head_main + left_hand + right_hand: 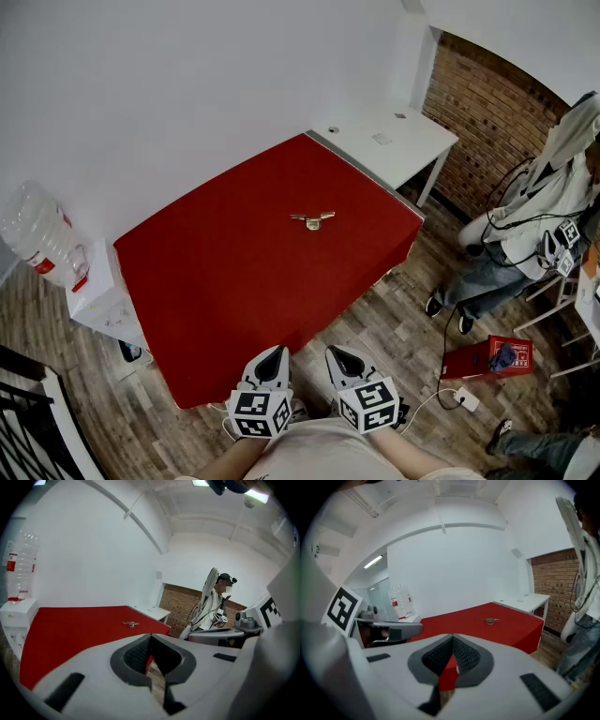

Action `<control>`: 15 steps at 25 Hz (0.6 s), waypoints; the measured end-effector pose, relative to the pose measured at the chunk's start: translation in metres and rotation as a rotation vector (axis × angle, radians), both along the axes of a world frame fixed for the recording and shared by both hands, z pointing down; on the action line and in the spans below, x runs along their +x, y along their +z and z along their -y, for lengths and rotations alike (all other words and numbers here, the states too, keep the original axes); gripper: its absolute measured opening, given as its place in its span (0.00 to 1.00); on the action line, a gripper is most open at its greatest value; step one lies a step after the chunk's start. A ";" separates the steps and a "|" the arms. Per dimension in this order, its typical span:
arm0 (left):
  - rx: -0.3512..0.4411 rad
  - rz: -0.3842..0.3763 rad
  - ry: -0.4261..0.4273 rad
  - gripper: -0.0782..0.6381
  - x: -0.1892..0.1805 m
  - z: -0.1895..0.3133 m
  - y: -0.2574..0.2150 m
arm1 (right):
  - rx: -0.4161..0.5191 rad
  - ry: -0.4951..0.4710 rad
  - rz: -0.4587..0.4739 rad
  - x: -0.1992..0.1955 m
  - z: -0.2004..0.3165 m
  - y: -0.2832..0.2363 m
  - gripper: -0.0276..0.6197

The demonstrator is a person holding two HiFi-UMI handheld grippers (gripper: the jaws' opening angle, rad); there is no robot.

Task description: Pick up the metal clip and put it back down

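The left tool (272, 354) and the right tool (339, 354) hang side by side just off the near corner of the red table (216, 300), both tilted a little downward. Each has its jaws pressed together with nothing between them. They touch nothing and stand short of the table's edge. By the look of it the task has not begun: the pick-up, the lift and the set-down all remain to be done. The metal clip (312, 220) lies flat and alone on the table's far half, nearer the right-hand corner than the near one. It is well apart from both tools, ahead of them and slightly to the right, so a long reach and spread jaws will be needed.
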State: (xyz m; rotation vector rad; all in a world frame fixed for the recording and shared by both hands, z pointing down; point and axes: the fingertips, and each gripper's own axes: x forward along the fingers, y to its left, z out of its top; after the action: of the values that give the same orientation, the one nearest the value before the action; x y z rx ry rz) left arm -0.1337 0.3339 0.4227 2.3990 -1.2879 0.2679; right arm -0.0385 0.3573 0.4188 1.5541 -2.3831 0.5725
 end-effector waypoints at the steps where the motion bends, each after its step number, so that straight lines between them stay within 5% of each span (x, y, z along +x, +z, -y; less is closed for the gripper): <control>1: 0.001 -0.002 0.003 0.12 -0.003 0.001 -0.001 | 0.000 0.005 0.000 -0.003 0.000 -0.001 0.05; 15: -0.005 -0.029 0.013 0.12 -0.011 0.043 0.005 | -0.005 0.022 -0.023 -0.011 0.035 0.004 0.05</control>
State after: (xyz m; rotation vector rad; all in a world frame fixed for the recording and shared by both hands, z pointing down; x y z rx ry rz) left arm -0.1448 0.2912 0.4275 2.3989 -1.2577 0.2387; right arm -0.0493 0.3222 0.4225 1.5779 -2.3491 0.5614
